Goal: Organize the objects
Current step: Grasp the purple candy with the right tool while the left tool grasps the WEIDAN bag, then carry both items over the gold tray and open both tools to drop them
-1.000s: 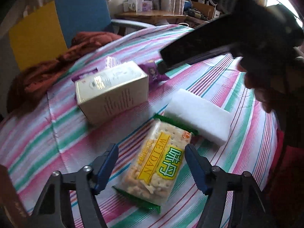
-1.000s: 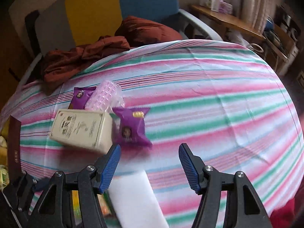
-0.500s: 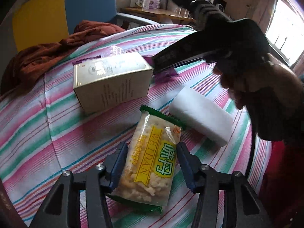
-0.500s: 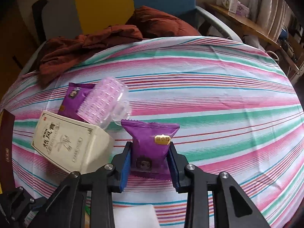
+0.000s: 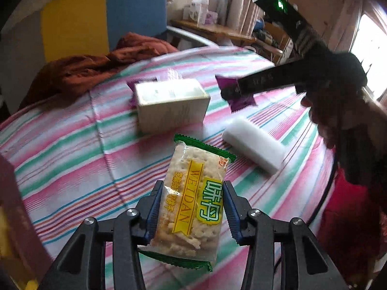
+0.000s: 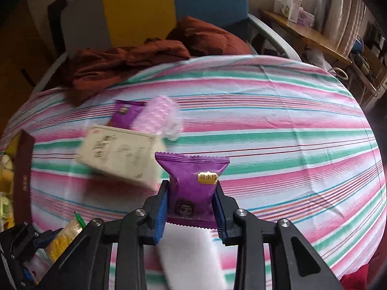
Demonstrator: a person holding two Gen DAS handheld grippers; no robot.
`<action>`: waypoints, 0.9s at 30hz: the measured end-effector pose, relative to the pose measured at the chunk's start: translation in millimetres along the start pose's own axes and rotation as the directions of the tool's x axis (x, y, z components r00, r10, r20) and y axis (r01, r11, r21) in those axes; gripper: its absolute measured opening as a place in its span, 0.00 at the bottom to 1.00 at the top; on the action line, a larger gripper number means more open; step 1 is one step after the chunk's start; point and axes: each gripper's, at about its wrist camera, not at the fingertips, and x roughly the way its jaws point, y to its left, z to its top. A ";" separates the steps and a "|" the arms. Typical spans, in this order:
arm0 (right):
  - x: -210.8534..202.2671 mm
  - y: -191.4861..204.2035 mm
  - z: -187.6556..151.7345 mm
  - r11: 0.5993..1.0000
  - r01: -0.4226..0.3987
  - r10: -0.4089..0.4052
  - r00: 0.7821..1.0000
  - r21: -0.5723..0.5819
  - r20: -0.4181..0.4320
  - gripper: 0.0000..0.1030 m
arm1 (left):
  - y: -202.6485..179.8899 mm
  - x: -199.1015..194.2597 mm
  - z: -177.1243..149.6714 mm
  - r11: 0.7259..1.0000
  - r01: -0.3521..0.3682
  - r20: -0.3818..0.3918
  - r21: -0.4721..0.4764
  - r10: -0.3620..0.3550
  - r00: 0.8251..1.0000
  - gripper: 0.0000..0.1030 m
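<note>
The cracker packet [image 5: 193, 200] is clamped between the blue pads of the left gripper [image 5: 192, 207], raised above the striped surface [image 5: 72, 154]. The purple snack packet [image 6: 192, 189] is gripped by the right gripper [image 6: 191, 207]. Behind the cracker packet a cream box [image 5: 169, 104] is seen; to that box's right a white foam block [image 5: 254, 148] is laid on the surface.
</note>
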 end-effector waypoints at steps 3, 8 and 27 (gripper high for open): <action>-14.5 15.9 -4.5 1.000 -0.024 0.025 0.999 -0.013 0.024 0.32 | 6.7 -25.4 -1.3 1.000 -0.006 0.044 -0.027 0.007 0.999 0.46; -39.7 48.4 -13.0 0.995 -0.083 0.086 0.994 -0.050 0.068 0.32 | 20.8 -72.5 -9.5 0.997 -0.023 0.119 -0.070 0.031 0.992 0.46; -64.2 263.9 -41.1 0.876 -0.367 0.388 0.922 -0.312 0.005 0.32 | 180.0 -194.8 -117.4 0.845 -0.278 0.147 -0.457 0.380 0.913 0.46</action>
